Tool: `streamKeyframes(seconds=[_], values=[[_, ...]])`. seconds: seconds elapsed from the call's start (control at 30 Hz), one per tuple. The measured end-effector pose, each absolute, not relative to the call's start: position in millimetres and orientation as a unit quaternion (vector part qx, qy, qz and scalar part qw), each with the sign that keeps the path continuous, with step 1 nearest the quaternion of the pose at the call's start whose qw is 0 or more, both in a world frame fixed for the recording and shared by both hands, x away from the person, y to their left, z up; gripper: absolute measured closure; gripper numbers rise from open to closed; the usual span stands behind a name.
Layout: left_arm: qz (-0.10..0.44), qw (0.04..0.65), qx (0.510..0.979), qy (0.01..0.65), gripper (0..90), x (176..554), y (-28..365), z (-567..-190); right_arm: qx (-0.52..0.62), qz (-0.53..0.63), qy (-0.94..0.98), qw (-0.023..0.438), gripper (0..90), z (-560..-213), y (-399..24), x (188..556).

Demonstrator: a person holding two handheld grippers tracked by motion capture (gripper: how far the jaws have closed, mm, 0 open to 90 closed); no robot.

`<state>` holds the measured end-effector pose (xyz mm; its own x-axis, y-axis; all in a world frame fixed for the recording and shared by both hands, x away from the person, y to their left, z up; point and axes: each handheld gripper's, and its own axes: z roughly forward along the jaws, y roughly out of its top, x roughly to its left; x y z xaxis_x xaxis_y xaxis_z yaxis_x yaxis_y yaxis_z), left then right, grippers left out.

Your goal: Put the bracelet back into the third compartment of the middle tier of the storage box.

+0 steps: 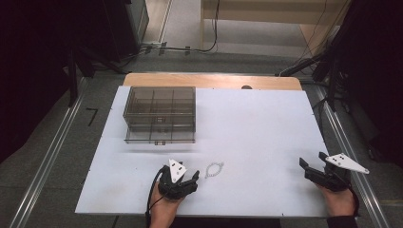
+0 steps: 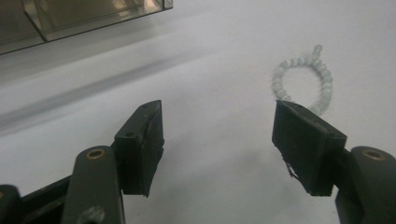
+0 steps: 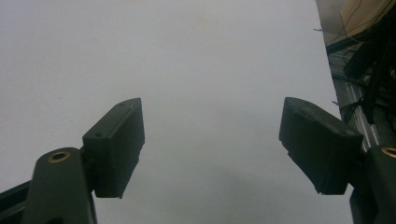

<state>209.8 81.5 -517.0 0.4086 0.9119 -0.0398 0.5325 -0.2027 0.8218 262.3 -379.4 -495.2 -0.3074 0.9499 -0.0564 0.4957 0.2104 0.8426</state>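
Two grippers: both low at the near edge of the bench (image 1: 266,123), each held in a person's hand
Left gripper (image 1: 179,179): near-left of centre, grey three-cornered plate on top, cable looping off its left side
Left fingers (image 2: 140,144): spread wide, nothing between them; bare white surface in the gap
Right gripper (image 1: 317,168): near-right corner, close to the bench's right edge, also plate on top
Right fingers (image 3: 116,144): spread wide, nothing held; only white surface ahead in the right gripper view
Bead bracelet (image 1: 214,169): small ring of pale beads lying flat on the white surface, just right of the left gripper, apart from it
Bracelet in left gripper view (image 2: 303,77): just beyond the right-hand finger's tip, which covers the ring's near edge; contact cannot be told; a short tail of beads sticks out at the far side
Organizer box (image 1: 160,114): smoky clear plastic, divided into compartments, far-left part of the bench, well apart from bracelet and both grippers
Box contents: too dim to tell
Box in left gripper view (image 2: 79,18): lower edge showing at top-left
Bench top: white sheet over wood, wooden strip showing at the far edge
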Motion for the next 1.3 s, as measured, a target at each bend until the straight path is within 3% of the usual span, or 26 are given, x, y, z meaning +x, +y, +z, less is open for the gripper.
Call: streamKeyframes(seconds=[1.3], values=[[0.187,0.407,0.767,0.460,42.0,216.0,64.6,-517.7,0.508,0.371,0.717,0.299,20.7,-496.1,-380.5,263.8]])
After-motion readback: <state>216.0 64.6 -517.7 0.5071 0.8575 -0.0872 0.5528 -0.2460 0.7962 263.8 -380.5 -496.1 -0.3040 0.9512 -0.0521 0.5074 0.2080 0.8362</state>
